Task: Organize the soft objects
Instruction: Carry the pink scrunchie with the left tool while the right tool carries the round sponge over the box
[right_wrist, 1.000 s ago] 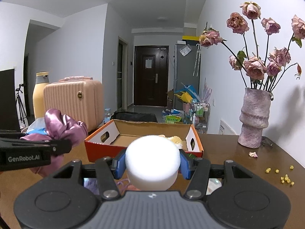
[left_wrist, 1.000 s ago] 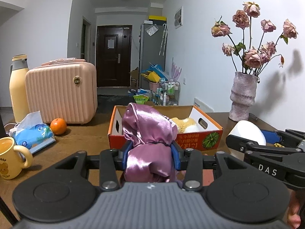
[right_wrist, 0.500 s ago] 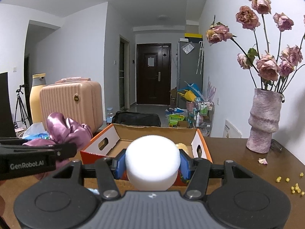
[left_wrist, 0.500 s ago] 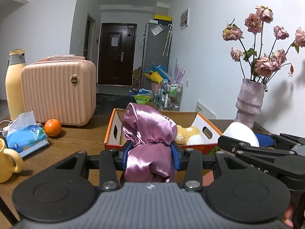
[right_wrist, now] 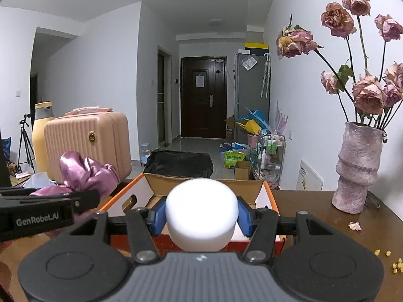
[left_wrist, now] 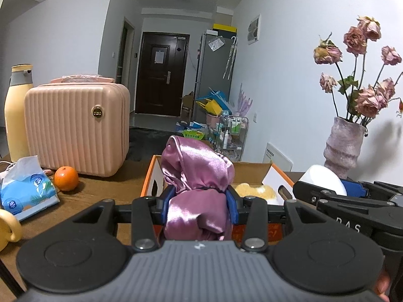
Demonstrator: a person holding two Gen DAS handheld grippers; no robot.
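Note:
My left gripper (left_wrist: 200,202) is shut on a bunched pink satin cloth (left_wrist: 197,176), held just in front of an orange cardboard box (left_wrist: 151,178). A yellow plush toy (left_wrist: 254,191) lies inside the box. My right gripper (right_wrist: 201,216) is shut on a white foam ball (right_wrist: 201,216) close over the near wall of the same box (right_wrist: 269,201). In the left wrist view the white ball (left_wrist: 325,177) and right gripper show at the right; in the right wrist view the cloth (right_wrist: 85,173) and left gripper show at the left.
On the brown table stand a pink ribbed case (left_wrist: 75,128), a yellow bottle (left_wrist: 17,110), an orange (left_wrist: 66,178), a tissue pack (left_wrist: 24,188), a yellow mug (left_wrist: 7,229) and a vase of dried roses (right_wrist: 357,166). Yellow crumbs (right_wrist: 393,264) lie at the right.
Both grippers have moved forward toward the box with their loads still held. The box now looks larger and closer in both views.

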